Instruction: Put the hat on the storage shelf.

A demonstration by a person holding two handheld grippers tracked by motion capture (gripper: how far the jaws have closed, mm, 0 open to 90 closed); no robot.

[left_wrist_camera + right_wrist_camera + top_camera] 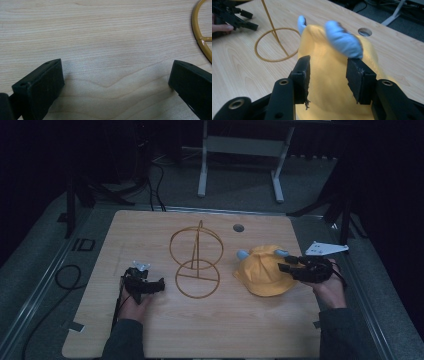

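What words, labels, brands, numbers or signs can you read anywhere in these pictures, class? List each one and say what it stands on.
"ID": dark letters on the grey padded floor surface just beyond the far left corner of the light wooden table, in the high view.

No readable text on the yellow fabric hat, the yellow wire hat stand, the left gripper or the right gripper.

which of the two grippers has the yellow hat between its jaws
The right gripper: its open jaws straddle the yellow hat. The left gripper is open over bare table, apart from the hat.
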